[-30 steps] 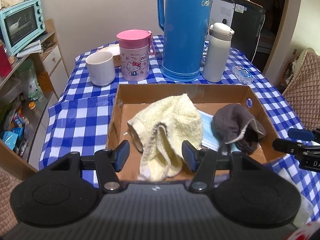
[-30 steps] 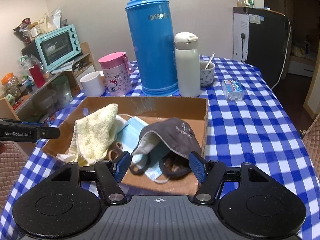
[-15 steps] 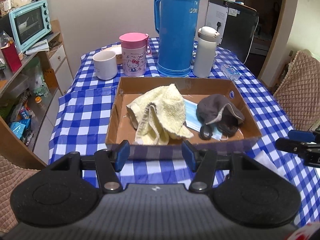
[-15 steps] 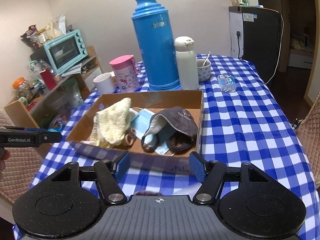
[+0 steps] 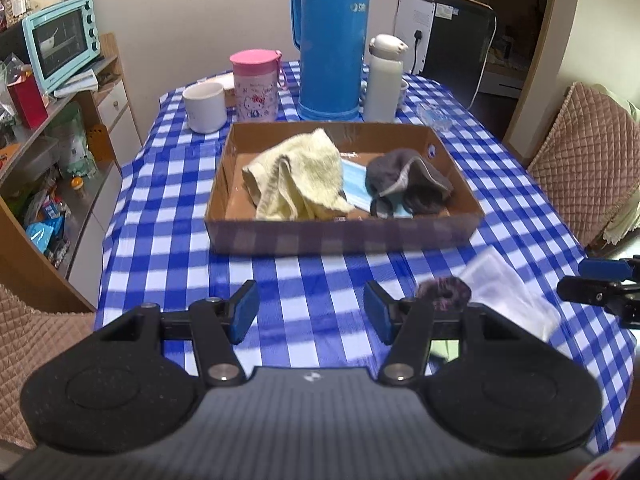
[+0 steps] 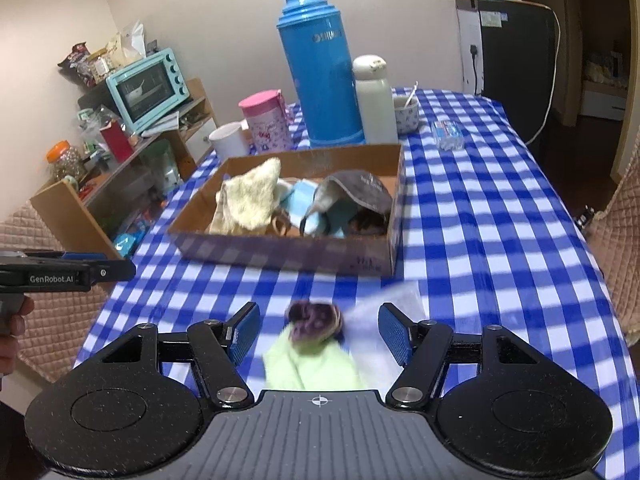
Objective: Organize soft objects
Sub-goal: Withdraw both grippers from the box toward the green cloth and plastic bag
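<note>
A tall blue thermos (image 5: 335, 38) stands at the far end of the counter (image 5: 168, 216), covered in blue-and-white check, with a white flask (image 5: 384, 78) just beside it. A pink lidded cup (image 5: 256, 84) and white mug (image 5: 205, 107) stand nearby. A turquoise toaster oven (image 5: 60, 44) sits on a wooden shelf (image 5: 100, 92).

On my table (image 5: 168, 216) the box (image 5: 344, 236) sits mid-way, with the towel (image 5: 296, 176) in its left part, a mask (image 5: 356, 184) in the middle and a cap (image 5: 404, 176) to the right. Behind it stand the mug (image 5: 205, 106), cup (image 5: 256, 85), thermos (image 5: 334, 36) and bottle (image 5: 384, 78). Before the box lie a scrunchie (image 6: 314, 320) on a cloth (image 6: 310, 368), with a bag (image 5: 504, 292) just right.
</note>
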`<state>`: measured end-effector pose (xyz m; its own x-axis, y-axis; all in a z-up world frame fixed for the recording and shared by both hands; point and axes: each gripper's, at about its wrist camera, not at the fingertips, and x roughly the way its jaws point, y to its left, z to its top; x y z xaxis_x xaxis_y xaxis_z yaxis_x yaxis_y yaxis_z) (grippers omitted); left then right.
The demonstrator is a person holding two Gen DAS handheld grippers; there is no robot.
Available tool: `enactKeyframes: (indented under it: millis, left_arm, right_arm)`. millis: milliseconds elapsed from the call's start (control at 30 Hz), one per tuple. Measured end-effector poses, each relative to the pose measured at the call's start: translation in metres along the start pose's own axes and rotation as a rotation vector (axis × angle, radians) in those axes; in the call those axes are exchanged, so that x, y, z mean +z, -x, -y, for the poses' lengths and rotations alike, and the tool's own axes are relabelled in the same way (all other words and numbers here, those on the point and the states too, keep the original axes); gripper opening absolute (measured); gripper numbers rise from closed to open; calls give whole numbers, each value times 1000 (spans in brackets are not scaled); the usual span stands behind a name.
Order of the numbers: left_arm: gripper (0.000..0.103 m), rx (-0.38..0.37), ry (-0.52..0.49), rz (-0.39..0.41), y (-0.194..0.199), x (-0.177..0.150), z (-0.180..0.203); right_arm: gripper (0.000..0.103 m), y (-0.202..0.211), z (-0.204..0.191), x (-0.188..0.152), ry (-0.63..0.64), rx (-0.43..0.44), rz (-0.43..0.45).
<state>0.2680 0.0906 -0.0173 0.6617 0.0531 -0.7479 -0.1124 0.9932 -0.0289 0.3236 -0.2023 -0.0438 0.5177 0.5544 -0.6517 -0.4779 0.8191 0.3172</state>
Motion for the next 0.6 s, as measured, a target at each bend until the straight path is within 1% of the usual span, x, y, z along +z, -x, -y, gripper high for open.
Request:
enactKeyframes:
  millis: [233, 600]
  left_arm:
    - [55, -14, -14, -34, 7, -21, 13]
    - [55, -64, -47, -97, 8, -46, 42]
  right_arm:
    - [66, 13, 5, -26, -12, -26, -48]
    - [66, 22, 13, -57, -46, -48, -107]
